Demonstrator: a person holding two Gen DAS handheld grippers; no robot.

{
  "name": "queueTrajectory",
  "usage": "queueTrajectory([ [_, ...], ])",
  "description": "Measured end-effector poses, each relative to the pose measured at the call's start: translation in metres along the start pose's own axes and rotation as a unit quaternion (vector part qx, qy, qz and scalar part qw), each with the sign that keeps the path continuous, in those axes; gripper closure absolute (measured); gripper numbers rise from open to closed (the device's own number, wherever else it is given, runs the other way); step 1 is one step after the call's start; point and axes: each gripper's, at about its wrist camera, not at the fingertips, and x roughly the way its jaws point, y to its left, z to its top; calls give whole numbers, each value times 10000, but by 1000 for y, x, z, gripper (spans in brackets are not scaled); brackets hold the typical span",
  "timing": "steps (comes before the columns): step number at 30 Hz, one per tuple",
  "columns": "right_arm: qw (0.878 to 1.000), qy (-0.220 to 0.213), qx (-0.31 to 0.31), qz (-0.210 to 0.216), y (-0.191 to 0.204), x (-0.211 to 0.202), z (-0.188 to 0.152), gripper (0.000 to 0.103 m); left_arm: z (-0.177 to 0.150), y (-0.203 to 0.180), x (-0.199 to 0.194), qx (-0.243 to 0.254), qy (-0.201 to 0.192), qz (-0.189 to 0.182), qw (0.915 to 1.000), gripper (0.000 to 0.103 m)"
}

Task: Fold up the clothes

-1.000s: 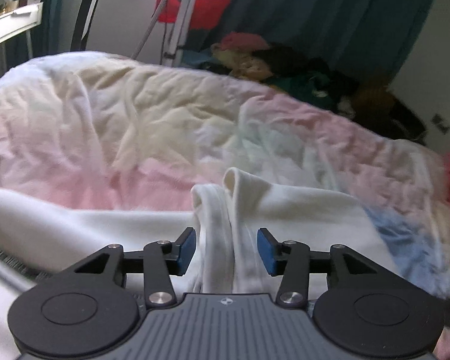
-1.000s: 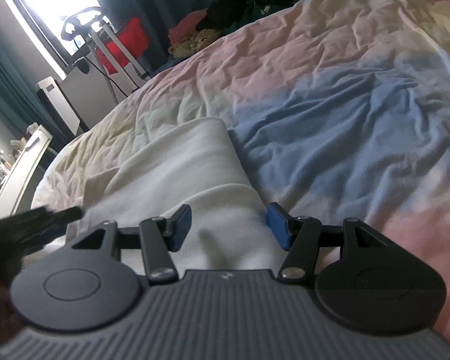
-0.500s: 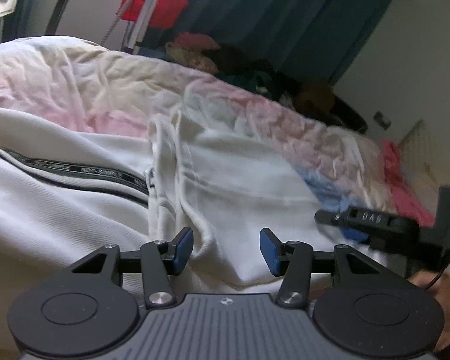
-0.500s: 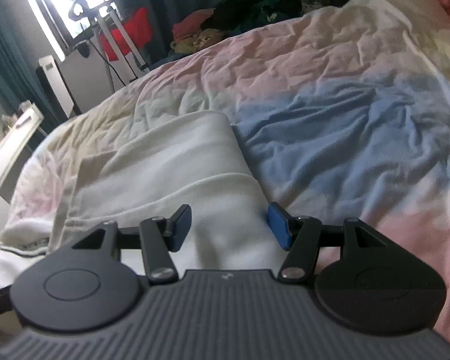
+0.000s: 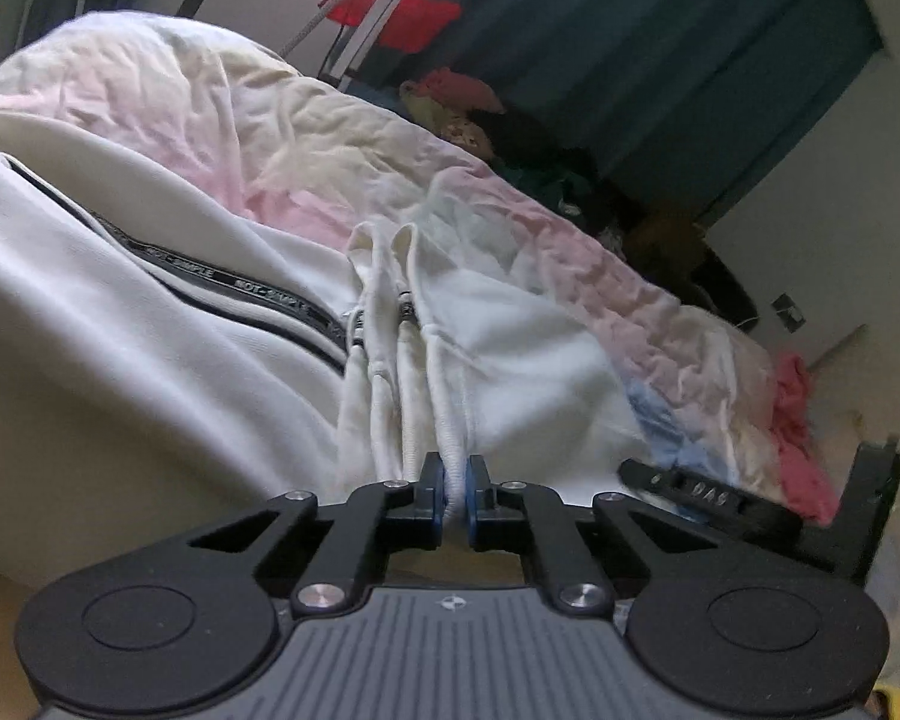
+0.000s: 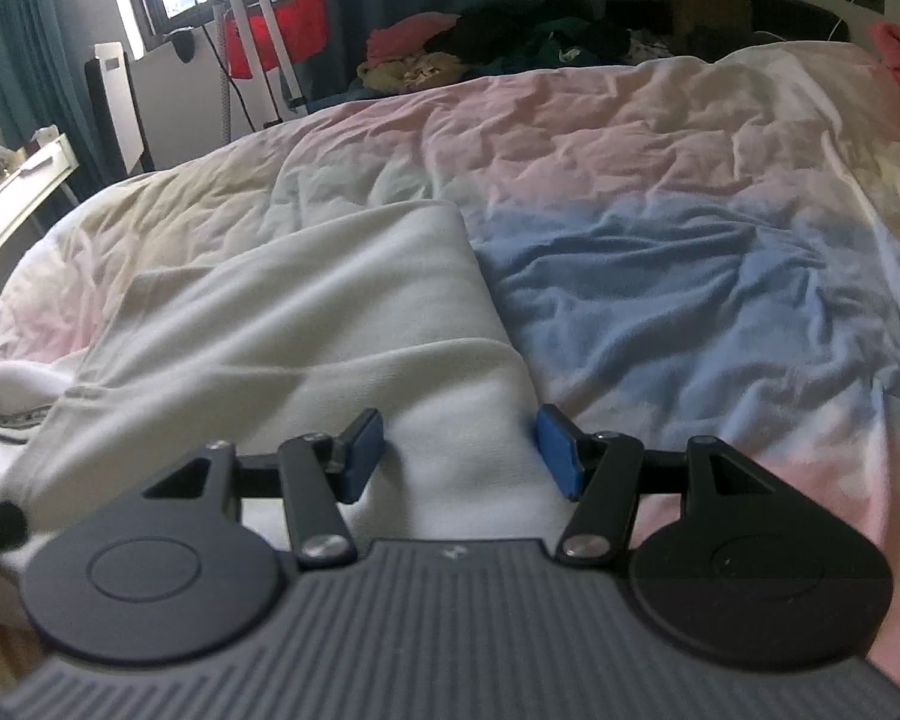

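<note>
We pinch the hoodie's edge on the bed.

Our left gripper (image 5: 456, 495) is pressed together on a fold of the white hoodie (image 5: 180, 324) — it lies across the near edge of the pastel duvet (image 6: 660, 192); our right gripper (image 6: 459, 450) hangs spread over the cloth.

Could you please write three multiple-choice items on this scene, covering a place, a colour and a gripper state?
1. Where does the white garment lie?
A on a chair
B on the bedspread
C on the floor

2. What colour is the bedspread patch right of the garment?
A blue
B green
C black

3. How is the left gripper?
A wide open
B out of view
C shut on a white fold

Key: B, the spread lies under it; A, blue cloth borders its edge; C, the pads pinch fabric, while the right gripper is open.
</note>
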Motion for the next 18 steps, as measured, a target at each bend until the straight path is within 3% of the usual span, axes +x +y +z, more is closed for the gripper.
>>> queueTrajectory([
  [4,10000,-4,-70,-29,0,1,-2,43,-2,3,9,-16,142,63,9999,91],
  [5,9999,-3,-96,-43,1,0,-3,43,-1,4,4,-48,115,68,9999,86],
  [7,9999,-4,-123,-48,2,-2,-3,43,-1,7,-8,-135,54,96,9998,72],
  [8,9999,-6,-129,-47,2,-3,-3,43,0,9,-14,-179,24,111,9998,55],
  [10,10000,-13,-84,-18,1,-6,-4,43,0,12,-26,-266,-37,139,9995,38],
  [11,10000,-16,-59,-4,0,-8,-4,43,1,13,-32,-310,-67,153,9994,24],
  [12,10000,-18,-43,4,0,-9,-4,43,1,18,-42,-404,-125,258,9988,19],
  [16,9999,-21,-54,98,0,-17,-6,43,5,51,-77,-1070,-145,718,9916,18],
  [18,9997,-13,-82,236,4,-23,-8,43,6,74,-95,-1560,-173,1128,9811,14],
])
